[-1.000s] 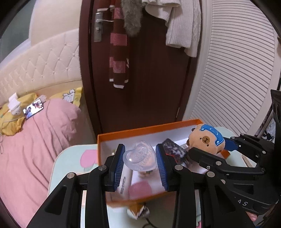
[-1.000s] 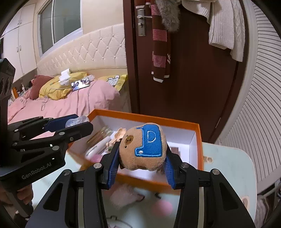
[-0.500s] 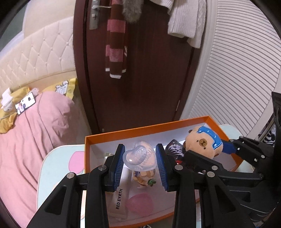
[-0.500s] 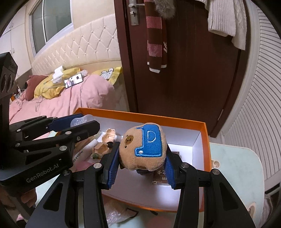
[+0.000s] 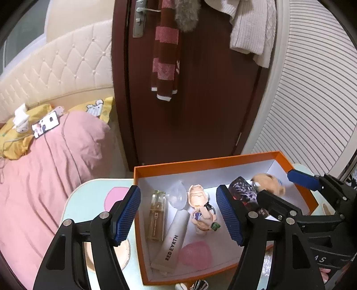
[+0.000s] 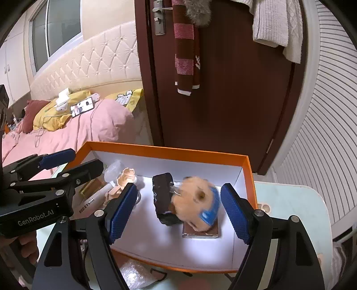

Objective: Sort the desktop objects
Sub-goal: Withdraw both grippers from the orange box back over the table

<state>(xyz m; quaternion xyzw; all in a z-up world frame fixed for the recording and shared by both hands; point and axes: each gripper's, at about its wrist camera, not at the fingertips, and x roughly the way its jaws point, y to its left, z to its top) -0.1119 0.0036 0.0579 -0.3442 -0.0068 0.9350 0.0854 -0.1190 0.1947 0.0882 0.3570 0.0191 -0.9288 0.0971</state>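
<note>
A dark brown wooden door with a silver lever handle stood closed behind the table, and a maroon-and-pink striped scarf and a cream knitted garment hung over its top. To the left lay a bed with a pink quilt, a cream tufted headboard and a yellow pillow, on which a smartphone rested. A white ribbed wall panel stood to the right of the door.
</note>
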